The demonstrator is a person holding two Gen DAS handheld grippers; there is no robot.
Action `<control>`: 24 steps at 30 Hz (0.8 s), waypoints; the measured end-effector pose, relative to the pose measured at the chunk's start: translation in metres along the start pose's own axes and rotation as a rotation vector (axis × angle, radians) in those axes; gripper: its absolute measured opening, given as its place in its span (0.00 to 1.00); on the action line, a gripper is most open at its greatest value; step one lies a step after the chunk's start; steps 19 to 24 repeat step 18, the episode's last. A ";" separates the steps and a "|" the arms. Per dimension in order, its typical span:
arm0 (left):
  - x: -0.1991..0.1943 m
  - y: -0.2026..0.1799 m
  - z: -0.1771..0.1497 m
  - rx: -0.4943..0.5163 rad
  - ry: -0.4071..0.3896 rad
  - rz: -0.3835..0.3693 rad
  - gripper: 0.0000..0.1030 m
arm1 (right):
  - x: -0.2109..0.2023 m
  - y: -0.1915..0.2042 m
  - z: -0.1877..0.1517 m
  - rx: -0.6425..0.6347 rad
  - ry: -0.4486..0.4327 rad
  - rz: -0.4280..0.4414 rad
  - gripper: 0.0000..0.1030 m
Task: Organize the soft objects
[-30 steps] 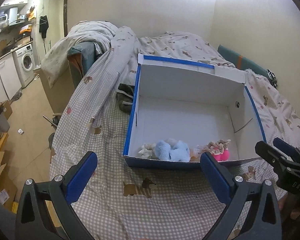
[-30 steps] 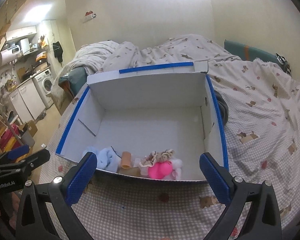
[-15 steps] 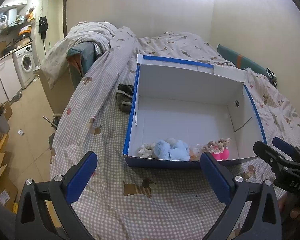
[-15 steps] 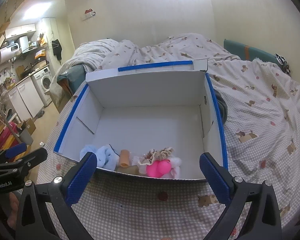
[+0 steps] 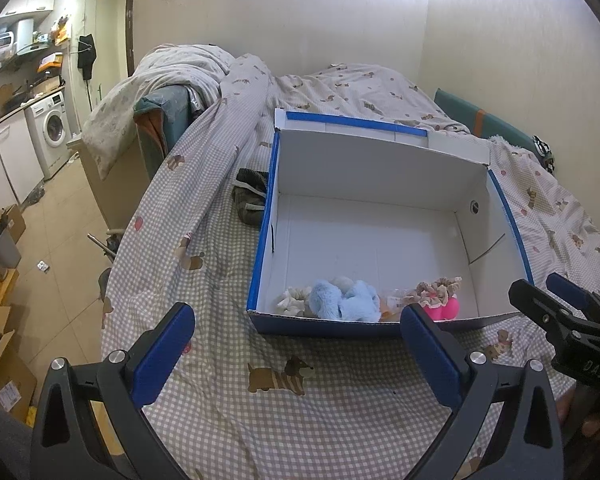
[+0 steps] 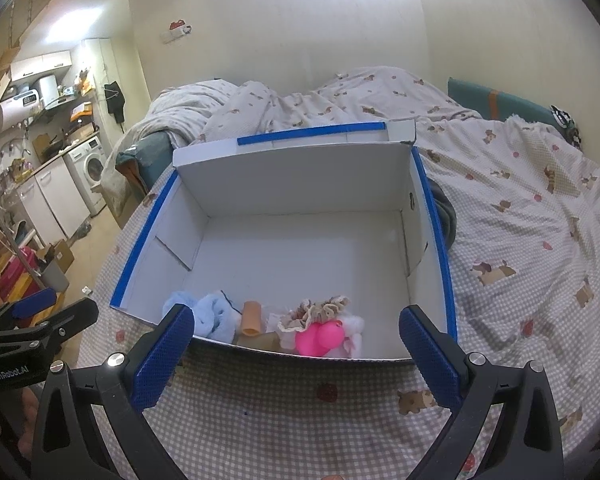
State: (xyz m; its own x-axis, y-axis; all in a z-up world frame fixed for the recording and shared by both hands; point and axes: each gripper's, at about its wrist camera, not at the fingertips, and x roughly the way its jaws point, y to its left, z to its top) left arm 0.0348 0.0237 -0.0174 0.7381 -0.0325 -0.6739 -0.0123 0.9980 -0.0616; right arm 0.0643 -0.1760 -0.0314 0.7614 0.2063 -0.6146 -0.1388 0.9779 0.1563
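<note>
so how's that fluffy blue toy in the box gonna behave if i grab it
The fluffy blue toy looks plush, so it will probably squash and flop in the fingers. It is likely light. Its lumpy shape against the box wall suggests it won't roll.

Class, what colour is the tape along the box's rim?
Blue tape, clearest in the right wrist view.

The box's near wall (image 6: 300, 354) hides the bottoms of the soft toys (image 6: 320, 330), and the tan thing (image 6: 251, 317) beside them is too small to tell. The dark cloth (image 5: 250, 202) left of the box is half hidden. Right gripper (image 5: 560, 300) is cut off at the right edge.
</note>
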 end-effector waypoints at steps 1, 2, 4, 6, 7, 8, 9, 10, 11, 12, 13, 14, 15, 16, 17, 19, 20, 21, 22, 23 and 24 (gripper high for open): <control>0.000 0.000 0.000 0.000 -0.001 0.000 0.99 | 0.000 0.000 0.000 0.001 0.002 0.002 1.00; 0.000 0.000 0.000 -0.001 -0.002 0.001 0.99 | 0.000 0.000 -0.001 0.001 0.003 0.000 1.00; 0.000 0.001 0.000 -0.003 -0.004 0.000 0.99 | -0.001 0.000 -0.001 -0.001 0.005 -0.002 1.00; -0.001 0.001 0.000 -0.002 -0.004 0.001 0.99 | -0.002 0.001 -0.001 -0.002 0.005 -0.001 1.00; -0.001 0.001 0.000 -0.001 -0.004 0.002 0.99 | -0.002 0.001 -0.001 -0.003 0.006 -0.002 1.00; -0.001 0.001 0.000 -0.002 -0.004 0.001 0.99 | -0.003 0.001 -0.001 -0.005 0.005 -0.003 1.00; -0.001 0.001 0.000 -0.003 -0.004 0.001 0.99 | -0.003 0.000 -0.001 -0.004 0.006 -0.001 1.00; -0.001 0.001 0.000 -0.004 -0.004 0.000 0.99 | -0.002 0.001 -0.001 -0.002 0.006 0.000 1.00; -0.001 0.001 0.000 -0.004 -0.005 0.001 0.99 | -0.002 0.001 -0.001 -0.001 0.006 0.001 1.00; -0.001 0.001 0.000 -0.004 -0.005 0.000 0.99 | -0.003 0.001 -0.001 0.000 0.007 0.004 1.00; -0.001 0.001 0.000 -0.005 -0.007 0.000 0.99 | -0.002 0.002 0.000 -0.001 0.009 0.002 1.00; -0.002 0.001 0.000 -0.005 -0.010 0.001 0.99 | -0.003 0.002 0.000 -0.002 0.010 0.001 1.00; -0.003 0.001 0.000 -0.002 -0.014 0.004 0.99 | -0.003 0.002 0.000 -0.002 0.011 0.003 1.00; -0.003 0.001 -0.001 0.002 -0.018 0.005 0.99 | -0.002 0.002 0.001 -0.003 0.011 0.004 1.00; -0.004 0.000 -0.001 0.006 -0.020 0.005 0.99 | -0.003 0.002 0.001 -0.003 0.010 0.004 1.00; -0.005 -0.001 -0.001 0.008 -0.021 0.005 0.99 | -0.003 0.002 0.001 -0.004 0.010 0.004 1.00; -0.005 -0.001 -0.001 0.008 -0.021 0.005 0.99 | -0.003 0.002 0.001 -0.004 0.010 0.004 1.00; -0.005 -0.001 -0.001 0.008 -0.021 0.005 0.99 | -0.003 0.002 0.001 -0.004 0.010 0.004 1.00; -0.005 -0.001 -0.001 0.008 -0.021 0.005 0.99 | -0.003 0.002 0.001 -0.004 0.010 0.004 1.00; -0.005 -0.001 -0.001 0.008 -0.021 0.005 0.99 | -0.003 0.002 0.001 -0.004 0.010 0.004 1.00; -0.005 -0.001 -0.001 0.008 -0.021 0.005 0.99 | -0.003 0.002 0.001 -0.004 0.010 0.004 1.00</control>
